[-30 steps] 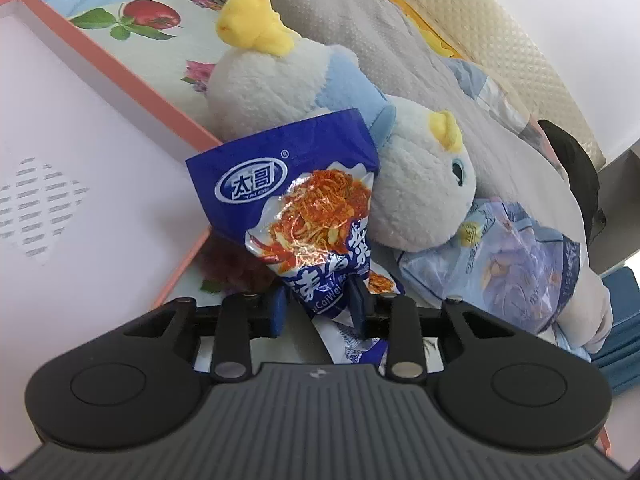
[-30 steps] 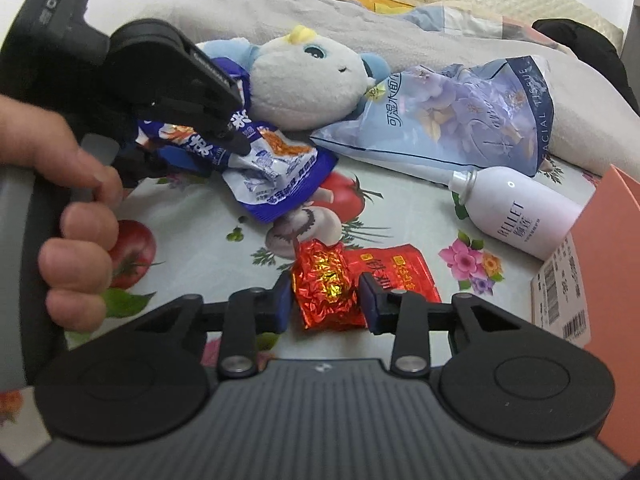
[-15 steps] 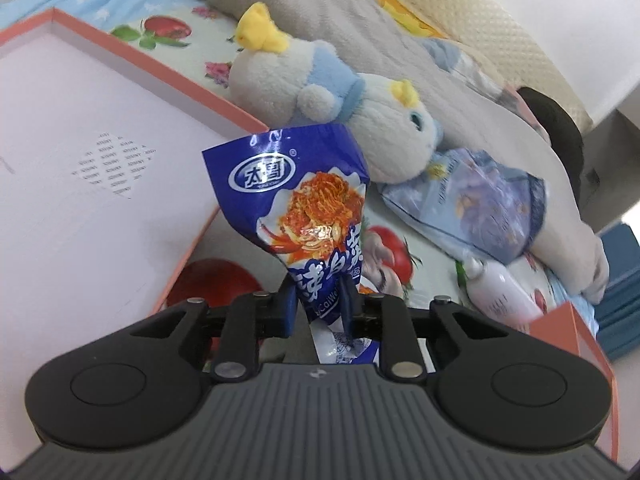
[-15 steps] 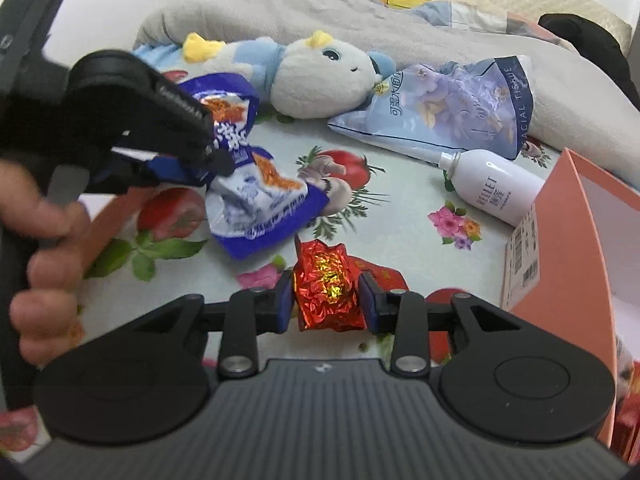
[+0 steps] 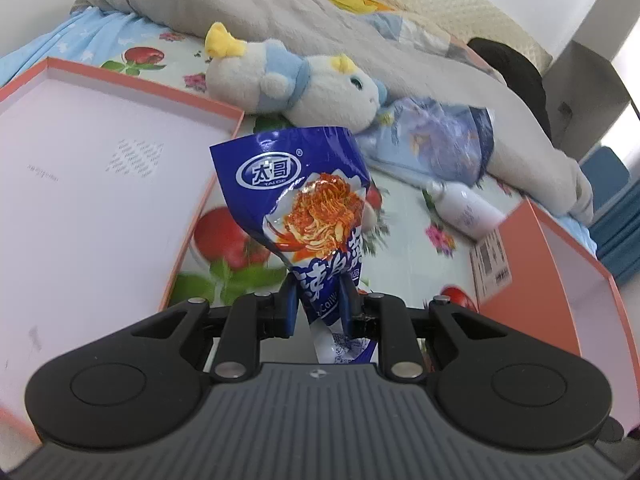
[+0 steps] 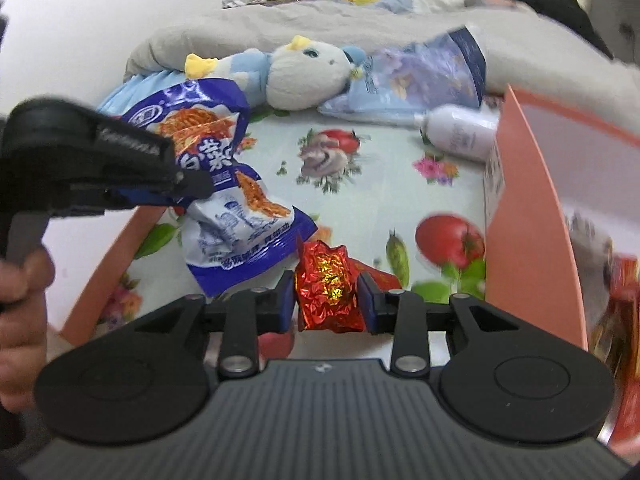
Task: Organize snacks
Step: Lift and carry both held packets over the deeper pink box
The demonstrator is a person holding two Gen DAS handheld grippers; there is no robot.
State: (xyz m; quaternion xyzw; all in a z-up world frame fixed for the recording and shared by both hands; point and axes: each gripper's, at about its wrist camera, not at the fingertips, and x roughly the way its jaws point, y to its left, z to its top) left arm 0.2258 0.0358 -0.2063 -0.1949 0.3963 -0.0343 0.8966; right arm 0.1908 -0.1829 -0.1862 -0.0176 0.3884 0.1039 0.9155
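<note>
My left gripper (image 5: 318,300) is shut on the lower end of a blue snack bag (image 5: 296,184), which stands up in the air above the flowered sheet. The right wrist view shows the same blue snack bag (image 6: 224,208) hanging from the left gripper (image 6: 192,184), with a hand on its handle at the left edge. My right gripper (image 6: 326,296) is shut on a crinkled red foil snack (image 6: 326,280), held off the sheet. A shallow orange box (image 5: 204,208) with a white inside lies at the left. A deeper orange box (image 6: 524,216) stands at the right.
A white and blue plush toy (image 5: 320,88) lies at the back against a grey blanket (image 5: 248,4). Beside the toy are a blue tissue pack (image 5: 440,144) and a white bottle (image 5: 464,208). Something red lies in the right box, blurred.
Both grippers have risen and drawn back from the plush toy with their snacks. The left jaws have closed tighter on the blue bag. The right orange box now fills more of the right wrist view.
</note>
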